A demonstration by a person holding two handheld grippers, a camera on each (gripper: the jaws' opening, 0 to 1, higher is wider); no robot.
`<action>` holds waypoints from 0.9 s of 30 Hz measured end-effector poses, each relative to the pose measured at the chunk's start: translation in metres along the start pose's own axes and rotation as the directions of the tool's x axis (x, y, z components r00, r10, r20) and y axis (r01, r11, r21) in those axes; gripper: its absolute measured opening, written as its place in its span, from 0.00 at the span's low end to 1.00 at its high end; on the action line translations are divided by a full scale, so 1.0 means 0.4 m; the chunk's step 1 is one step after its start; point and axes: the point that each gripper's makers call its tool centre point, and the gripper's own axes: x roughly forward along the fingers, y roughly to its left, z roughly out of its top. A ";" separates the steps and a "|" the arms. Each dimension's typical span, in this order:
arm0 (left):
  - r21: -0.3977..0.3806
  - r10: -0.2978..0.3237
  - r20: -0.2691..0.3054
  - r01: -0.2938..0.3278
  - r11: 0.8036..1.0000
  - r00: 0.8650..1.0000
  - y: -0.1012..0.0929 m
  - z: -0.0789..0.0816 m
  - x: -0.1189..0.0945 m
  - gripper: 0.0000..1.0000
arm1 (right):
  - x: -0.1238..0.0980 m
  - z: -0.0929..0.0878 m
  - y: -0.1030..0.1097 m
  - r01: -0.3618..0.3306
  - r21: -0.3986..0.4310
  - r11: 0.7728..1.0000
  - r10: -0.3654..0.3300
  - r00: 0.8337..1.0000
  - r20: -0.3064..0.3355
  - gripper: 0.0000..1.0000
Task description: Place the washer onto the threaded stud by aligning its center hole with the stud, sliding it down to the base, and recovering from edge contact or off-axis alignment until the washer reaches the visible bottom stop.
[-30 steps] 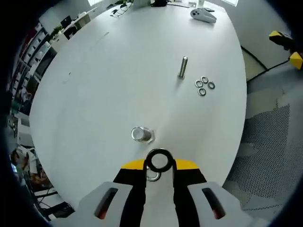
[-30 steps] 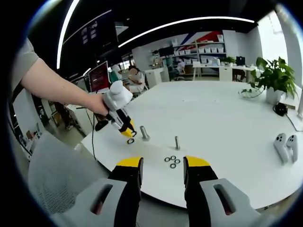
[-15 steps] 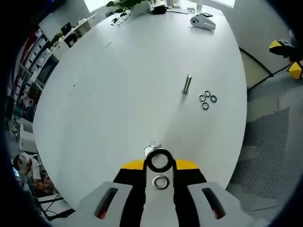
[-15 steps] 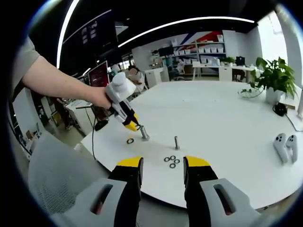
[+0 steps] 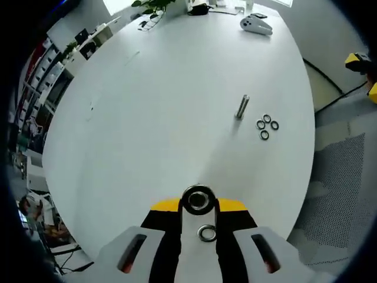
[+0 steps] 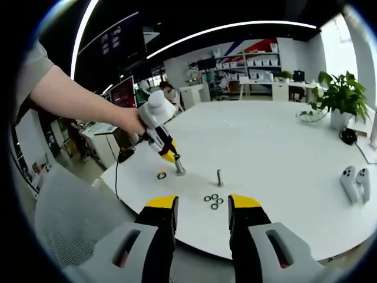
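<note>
In the left gripper view my left gripper (image 5: 198,205) is shut on a dark steel washer (image 5: 198,199) held flat at its yellow tips. The thick threaded stud sits straight below the washer, with a bit of metal showing through the hole. A loose washer (image 5: 207,233) lies on the white table between the jaws. In the right gripper view a person's hand holds the left gripper (image 6: 169,155) right above the thick stud (image 6: 179,167), with the loose washer (image 6: 161,175) beside it. My right gripper (image 6: 202,207) stands open and holds nothing, near the table's edge.
A slim second stud (image 5: 242,107) stands upright on the table (image 5: 159,100), with several spare washers (image 5: 266,125) next to it. White controllers (image 6: 354,180) lie at the far right, and a potted plant (image 6: 340,94) stands behind. Grey carpet lies beyond the table's edge.
My left gripper has carried the washer to the right, from beside the thick stud to right over it. The right gripper has not moved.
</note>
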 end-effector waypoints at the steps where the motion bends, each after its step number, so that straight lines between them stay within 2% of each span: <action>1: 0.004 0.001 -0.001 -0.001 1.000 1.000 0.001 -0.001 0.002 0.19 | 0.000 0.000 0.000 0.000 0.000 1.000 0.000 1.000 0.000 0.36; 17: 0.069 -0.001 -0.042 0.004 0.998 0.999 -0.002 -0.011 0.039 0.19 | 0.000 -0.003 -0.004 0.007 -0.003 1.000 -0.007 1.000 -0.005 0.35; 27: 0.065 -0.013 -0.069 0.018 0.998 0.998 -0.002 -0.018 0.077 0.19 | 0.001 -0.005 -0.006 0.010 -0.005 1.000 -0.010 1.000 -0.010 0.35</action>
